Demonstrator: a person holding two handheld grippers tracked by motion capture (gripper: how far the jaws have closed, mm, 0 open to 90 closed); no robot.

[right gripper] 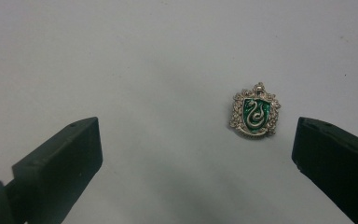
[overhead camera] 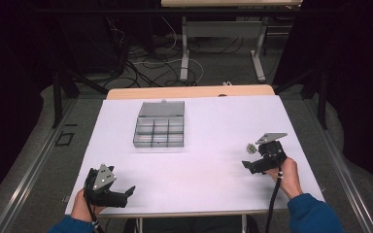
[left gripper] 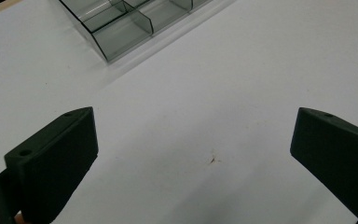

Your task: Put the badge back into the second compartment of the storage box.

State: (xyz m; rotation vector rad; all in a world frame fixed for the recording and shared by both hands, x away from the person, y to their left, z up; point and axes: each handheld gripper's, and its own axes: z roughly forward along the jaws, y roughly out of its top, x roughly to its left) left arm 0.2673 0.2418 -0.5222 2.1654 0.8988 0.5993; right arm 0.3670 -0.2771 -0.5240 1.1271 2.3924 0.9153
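A small silver crest pin with a green shield and a curled snake is seen lying flat on the white table, near the right edge. It's framed by the right gripper, jaws spread wide, nothing touched. The left gripper is held open too, near the clear compartment box.

Compartment box mid-table, far side; badge right, apparently just beside right gripper.
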